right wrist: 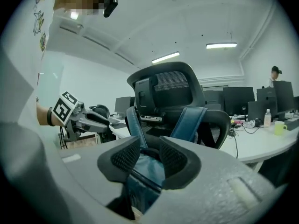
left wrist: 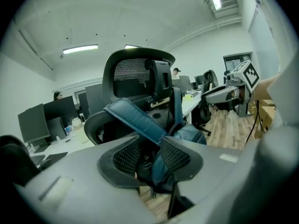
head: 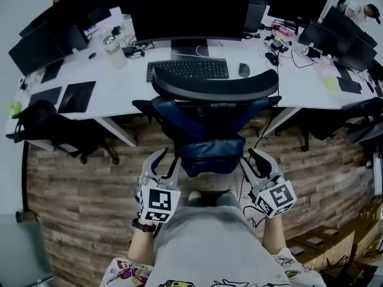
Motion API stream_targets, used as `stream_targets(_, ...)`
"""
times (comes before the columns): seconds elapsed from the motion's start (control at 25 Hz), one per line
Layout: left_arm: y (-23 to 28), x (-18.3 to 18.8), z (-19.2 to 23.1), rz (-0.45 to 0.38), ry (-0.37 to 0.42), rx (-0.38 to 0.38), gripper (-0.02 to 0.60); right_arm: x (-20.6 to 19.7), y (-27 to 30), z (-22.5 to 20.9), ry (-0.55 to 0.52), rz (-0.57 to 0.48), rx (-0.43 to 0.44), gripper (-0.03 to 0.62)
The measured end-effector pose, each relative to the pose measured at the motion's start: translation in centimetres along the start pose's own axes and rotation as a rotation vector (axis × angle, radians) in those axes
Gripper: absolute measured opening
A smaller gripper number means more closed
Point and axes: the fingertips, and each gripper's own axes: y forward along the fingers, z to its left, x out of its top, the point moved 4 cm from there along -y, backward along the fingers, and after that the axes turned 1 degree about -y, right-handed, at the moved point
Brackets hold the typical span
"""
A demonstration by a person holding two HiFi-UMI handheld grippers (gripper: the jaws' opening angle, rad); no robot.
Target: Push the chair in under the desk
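The black office chair (head: 215, 86) stands with its back to me, its seat partly under the white desk (head: 114, 91). A blue bag (head: 212, 154) hangs by two straps down the chair's back. My left gripper (head: 169, 158) is just left of the bag and my right gripper (head: 252, 158) just right of it, both low behind the chair. In the left gripper view the jaws (left wrist: 150, 146) stand half apart, with the bag (left wrist: 187, 134) and chair (left wrist: 140, 78) beyond the gap. The right gripper (right wrist: 149, 146) looks the same, its pads apart in front of the bag (right wrist: 147, 169).
A monitor (head: 188, 11), keyboard (head: 188, 69) and mouse (head: 243, 70) sit on the desk ahead. Other black chairs (head: 54, 127) stand at the left and far right. Cables (head: 257, 214) trail on the wooden floor (head: 90, 196). Cardboard boxes (head: 323, 244) are at the lower right.
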Motion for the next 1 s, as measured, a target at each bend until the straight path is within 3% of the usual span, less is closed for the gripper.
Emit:
stream_targets(0.36, -1.1, -0.3, -0.9, -0.046, -0.11, -0.03, 0.076, 0.2, 0.4, 1.6, 0.026, -0.026, 0.022, 0.074)
stream_targets(0.6, -2.0, -0.6, -0.5, -0.075, -0.186, -0.018, 0.022, 0.1, 0.1, 2.3, 0.043, -0.042, 0.026, 0.002)
stream_targets(1.0, -3.2, -1.0, -0.3, -0.118, -0.262, 0.009, 0.011, -0.7, -0.4, 3.2, 0.062, -0.031, 0.033, 0.001)
